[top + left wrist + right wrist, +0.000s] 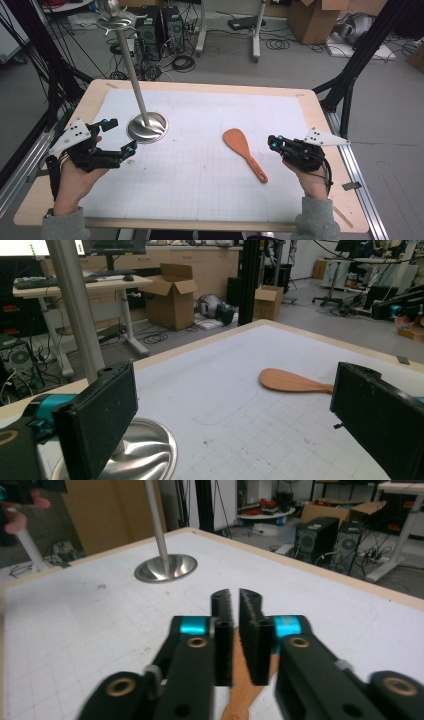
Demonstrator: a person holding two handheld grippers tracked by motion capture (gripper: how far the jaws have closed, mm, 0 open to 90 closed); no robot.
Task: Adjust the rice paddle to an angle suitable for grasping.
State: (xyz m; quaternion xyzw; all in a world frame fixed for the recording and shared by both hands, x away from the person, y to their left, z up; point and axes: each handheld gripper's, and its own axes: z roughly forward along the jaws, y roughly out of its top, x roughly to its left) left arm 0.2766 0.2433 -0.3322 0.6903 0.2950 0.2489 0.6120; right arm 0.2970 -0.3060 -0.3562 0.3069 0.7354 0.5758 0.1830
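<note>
Right now I read this as the approach step: I am lining up on the wooden rice paddle [243,152], and nothing is gripped yet. In the high view the paddle lies flat on the white grid mat [210,170], just right of the frame's middle, its blade toward the upper left and its handle running to the lower right.

My right gripper [273,142] sits at the right of that frame, just beside the paddle's handle but apart from it. Its 2 jaws are pressed almost together with only a thin slit between them, and they pinch nothing. In the right gripper view the paddle [246,687] shows at the bottom centre, passing under the closed jaws rather than between them.

My left gripper [122,135] waits at the left of the high view with its 2 jaws spread wide and empty, near the round base of the steel stand [147,127]. In the left gripper view the paddle [292,381] lies well apart, right of centre.

Next, I judge, the right jaws must spread again, drop to either side of the handle, then close on it; the thin, flat handle leaves little edge to catch.
</note>
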